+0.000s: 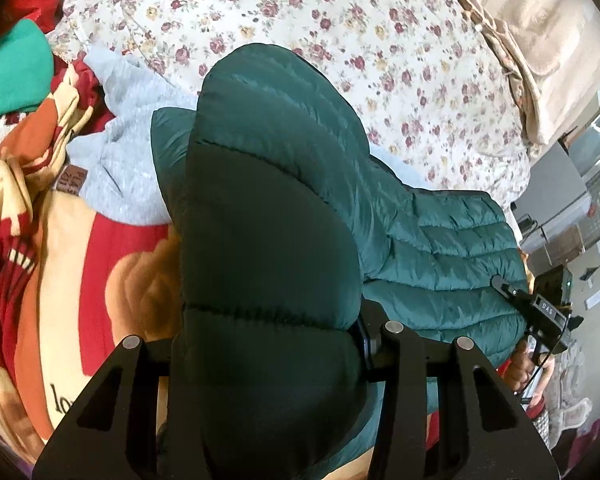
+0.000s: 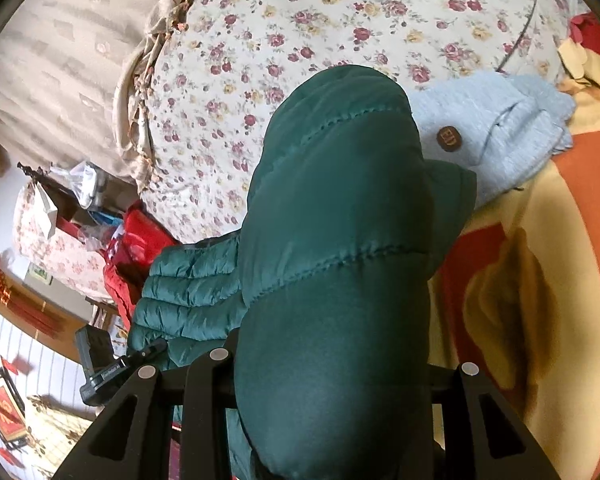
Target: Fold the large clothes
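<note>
A dark green quilted puffer jacket (image 1: 440, 240) lies across the bed. My left gripper (image 1: 272, 360) is shut on a puffy part of the jacket (image 1: 260, 200), which rises up and hides the fingertips. My right gripper (image 2: 328, 380) is shut on another puffy part of the same jacket (image 2: 340, 220), which bulges over its fingers; the jacket body (image 2: 188, 292) lies to the left. The right gripper also shows in the left wrist view (image 1: 540, 312) at the jacket's far edge, and the left gripper in the right wrist view (image 2: 116, 368).
A floral bedsheet (image 1: 380, 40) covers the bed. A grey garment (image 1: 128, 168) (image 2: 500, 132) lies beside the jacket. A red, orange and cream blanket (image 1: 80, 280) (image 2: 540, 280) lies under it. Green cloth (image 1: 12, 72) lies at left. Cluttered furniture (image 2: 60, 220) stands beside the bed.
</note>
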Action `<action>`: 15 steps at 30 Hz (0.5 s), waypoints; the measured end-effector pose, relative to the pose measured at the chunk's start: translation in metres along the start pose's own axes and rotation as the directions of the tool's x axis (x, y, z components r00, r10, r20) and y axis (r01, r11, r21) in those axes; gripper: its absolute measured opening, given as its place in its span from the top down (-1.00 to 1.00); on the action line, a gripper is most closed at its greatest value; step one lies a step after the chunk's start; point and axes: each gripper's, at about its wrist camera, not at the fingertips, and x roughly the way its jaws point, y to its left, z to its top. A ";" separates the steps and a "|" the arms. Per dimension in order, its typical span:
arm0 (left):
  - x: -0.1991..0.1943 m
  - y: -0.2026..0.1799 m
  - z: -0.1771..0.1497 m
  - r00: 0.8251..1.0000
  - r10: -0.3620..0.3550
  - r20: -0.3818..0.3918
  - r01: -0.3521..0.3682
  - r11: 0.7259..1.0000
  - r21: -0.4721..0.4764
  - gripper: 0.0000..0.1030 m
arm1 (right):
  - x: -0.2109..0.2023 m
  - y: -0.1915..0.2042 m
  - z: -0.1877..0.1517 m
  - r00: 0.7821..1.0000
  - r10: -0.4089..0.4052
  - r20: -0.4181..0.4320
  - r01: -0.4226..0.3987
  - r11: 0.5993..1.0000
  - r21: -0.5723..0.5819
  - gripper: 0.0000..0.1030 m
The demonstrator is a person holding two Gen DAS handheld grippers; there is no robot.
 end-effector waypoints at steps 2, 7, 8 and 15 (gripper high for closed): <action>0.000 0.006 0.004 1.000 0.003 0.006 -0.003 1.000 -0.008 0.18 | 0.006 0.002 0.003 1.000 0.011 0.001 -0.011 1.000 0.000 0.29; 0.008 0.020 0.016 1.000 0.020 0.012 -0.019 0.999 -0.034 0.18 | 0.028 0.004 0.014 1.000 0.015 -0.003 -0.015 1.000 0.004 0.29; 0.012 0.022 0.019 1.000 0.023 0.009 -0.023 0.999 -0.039 0.18 | 0.030 0.004 0.017 1.000 0.013 -0.003 -0.013 1.000 0.010 0.29; 0.033 0.034 0.029 0.999 0.033 -0.011 -0.034 0.998 -0.059 0.17 | 0.043 -0.003 0.021 1.000 0.000 -0.012 0.000 1.000 0.014 0.29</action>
